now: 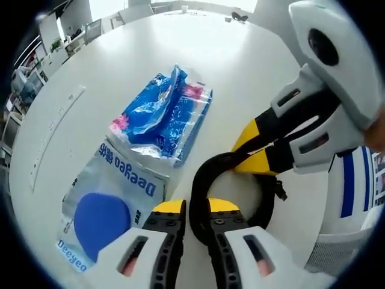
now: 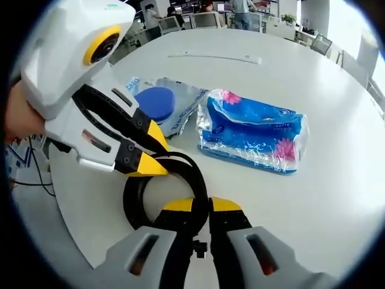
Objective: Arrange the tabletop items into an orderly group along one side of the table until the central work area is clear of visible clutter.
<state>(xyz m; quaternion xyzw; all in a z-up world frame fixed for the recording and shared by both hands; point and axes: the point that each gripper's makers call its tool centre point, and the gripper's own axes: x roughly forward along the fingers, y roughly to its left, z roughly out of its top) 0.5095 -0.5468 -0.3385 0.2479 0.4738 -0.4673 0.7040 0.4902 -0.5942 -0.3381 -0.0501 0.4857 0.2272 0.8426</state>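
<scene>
A black cable loop (image 1: 198, 180) lies near the white table's edge, and both grippers are shut on it. My left gripper (image 1: 195, 208) pinches its near arc; my right gripper (image 1: 243, 158) comes in from the right and clamps the far arc. In the right gripper view, my right gripper (image 2: 201, 206) holds the loop (image 2: 197, 177) while the left gripper (image 2: 153, 156) bites it from the left. A blue tissue pack (image 1: 162, 114) (image 2: 252, 129) lies flat beside a clear Deeyeo packet (image 1: 108, 205) (image 2: 159, 105) with a blue disc inside.
The round white table (image 1: 240, 60) (image 2: 337, 180) stretches away beyond the packs. A thin white strip (image 1: 54, 129) (image 2: 213, 58) lies on its far part. Office chairs and desks stand past the rim. The table's edge runs close to the loop.
</scene>
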